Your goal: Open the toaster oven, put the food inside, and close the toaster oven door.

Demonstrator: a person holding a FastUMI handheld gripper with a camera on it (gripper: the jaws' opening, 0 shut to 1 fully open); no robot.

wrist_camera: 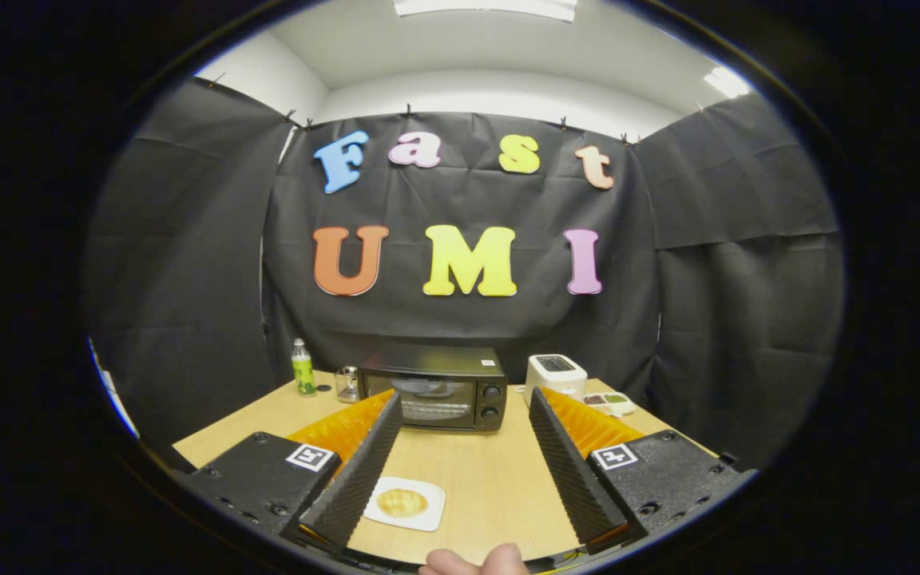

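Your gripper [464, 407] wide, holding nothing. Toaster oven [436, 387] shut, far beyond fingers; food on plate [404, 503] near, between fingers.

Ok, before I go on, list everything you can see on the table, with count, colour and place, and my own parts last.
toaster oven: one, black, door closed, far side of the table, beyond the fingers.
toaster: one, white, right of the toaster oven.
bottle: one, green label, white cap, left of the toaster oven.
small jar: one, clear, between bottle and toaster oven.
tray: one, pale, dark and green contents, right of the toaster.
plate: one, white, square, golden food on it, between the fingers, near the left one.
table: one, light wood.
claw: one, open, holding nothing.
hand: fingertips, behind the claw.
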